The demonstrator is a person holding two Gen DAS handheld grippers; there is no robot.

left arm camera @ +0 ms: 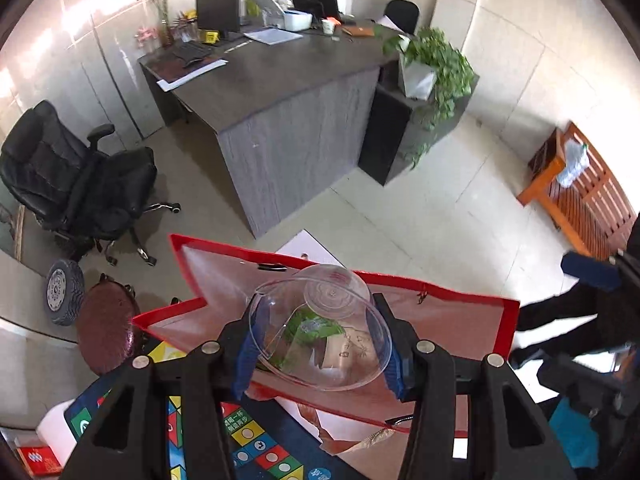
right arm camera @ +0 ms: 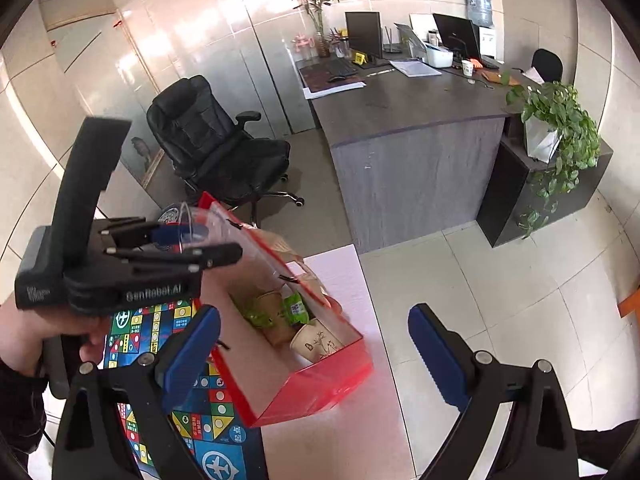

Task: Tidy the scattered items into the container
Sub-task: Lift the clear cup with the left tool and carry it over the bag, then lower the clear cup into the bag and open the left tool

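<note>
"GenRobot.AI"-marked left tool [right arm camera: 188,236] grips a clear bowl [left arm camera: 320,328]; right tool [right arm camera: 316,344] gapes wide, empty.

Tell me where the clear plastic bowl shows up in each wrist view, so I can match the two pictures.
Left wrist view: the clear plastic bowl sits low in the centre, gripped in the left claw, above the open red bag.
Right wrist view: the bowl is at middle left, in the left claw, over the bag's far end.
Shared landmark: the red bag, also the black office chair.
</note>
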